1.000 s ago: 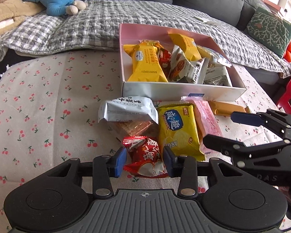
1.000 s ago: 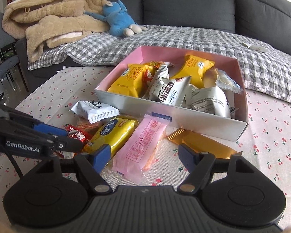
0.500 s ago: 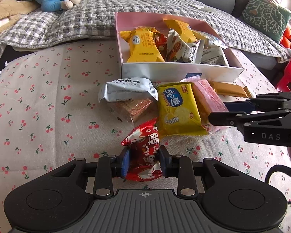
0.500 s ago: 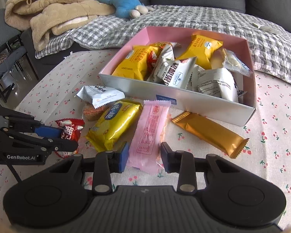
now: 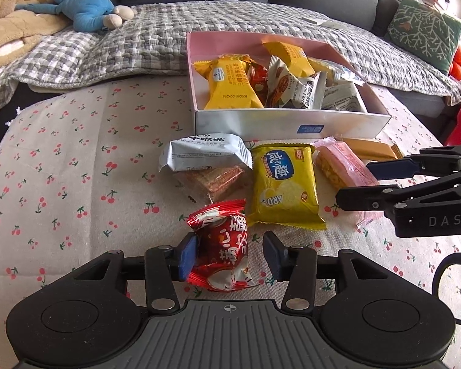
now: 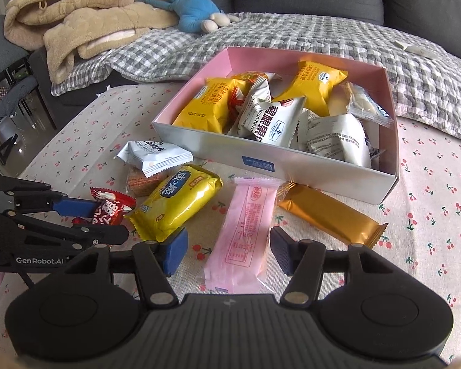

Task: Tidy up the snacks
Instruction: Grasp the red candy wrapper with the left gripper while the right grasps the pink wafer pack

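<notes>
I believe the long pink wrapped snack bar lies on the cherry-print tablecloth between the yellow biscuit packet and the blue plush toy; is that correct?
Not quite. The long pink wrapped snack bar does lie on the cherry-print tablecloth beside the yellow biscuit packet, but its other neighbour is the gold foil bar, not the blue plush toy, which lies on the sofa. The right wrist view shows this.

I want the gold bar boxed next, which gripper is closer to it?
Right. The right gripper straddles the pink bar lying just beside the gold bar; the left gripper is farther off, around the red packet.
</notes>
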{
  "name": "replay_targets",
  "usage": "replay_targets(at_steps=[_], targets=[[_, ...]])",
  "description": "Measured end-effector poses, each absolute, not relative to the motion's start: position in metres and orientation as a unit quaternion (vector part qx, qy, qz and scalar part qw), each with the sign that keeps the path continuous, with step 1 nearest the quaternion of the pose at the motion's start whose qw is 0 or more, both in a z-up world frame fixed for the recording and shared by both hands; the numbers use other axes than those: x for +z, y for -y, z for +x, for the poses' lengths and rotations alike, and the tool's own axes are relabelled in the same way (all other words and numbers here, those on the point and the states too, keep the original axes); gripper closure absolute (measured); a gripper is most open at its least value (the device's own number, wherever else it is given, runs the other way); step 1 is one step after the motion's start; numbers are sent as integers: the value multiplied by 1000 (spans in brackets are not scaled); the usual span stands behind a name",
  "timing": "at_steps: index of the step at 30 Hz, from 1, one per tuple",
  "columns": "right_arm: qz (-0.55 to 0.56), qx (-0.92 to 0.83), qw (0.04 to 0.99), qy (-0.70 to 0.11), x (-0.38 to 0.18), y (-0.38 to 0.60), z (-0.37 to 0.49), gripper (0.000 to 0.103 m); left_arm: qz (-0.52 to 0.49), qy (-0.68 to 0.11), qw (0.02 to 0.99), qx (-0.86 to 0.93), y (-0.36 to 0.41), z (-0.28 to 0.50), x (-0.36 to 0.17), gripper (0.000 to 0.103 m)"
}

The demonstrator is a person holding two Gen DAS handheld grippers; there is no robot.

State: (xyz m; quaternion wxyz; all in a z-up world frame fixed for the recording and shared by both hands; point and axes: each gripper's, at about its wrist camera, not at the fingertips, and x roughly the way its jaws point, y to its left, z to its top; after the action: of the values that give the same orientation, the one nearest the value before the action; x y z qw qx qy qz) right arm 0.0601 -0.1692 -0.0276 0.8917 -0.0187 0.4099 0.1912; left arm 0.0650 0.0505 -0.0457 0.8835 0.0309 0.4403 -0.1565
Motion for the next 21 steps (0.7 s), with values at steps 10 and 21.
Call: replay_targets(at_steps=[10, 21], targets=[[-35, 179, 896, -405, -31, 168, 61, 73, 19, -431, 890, -145, -49, 65, -51, 70], [-37, 185, 894, -407, -25, 165, 57, 74, 12, -425, 894, -139, -53, 62, -43, 75]])
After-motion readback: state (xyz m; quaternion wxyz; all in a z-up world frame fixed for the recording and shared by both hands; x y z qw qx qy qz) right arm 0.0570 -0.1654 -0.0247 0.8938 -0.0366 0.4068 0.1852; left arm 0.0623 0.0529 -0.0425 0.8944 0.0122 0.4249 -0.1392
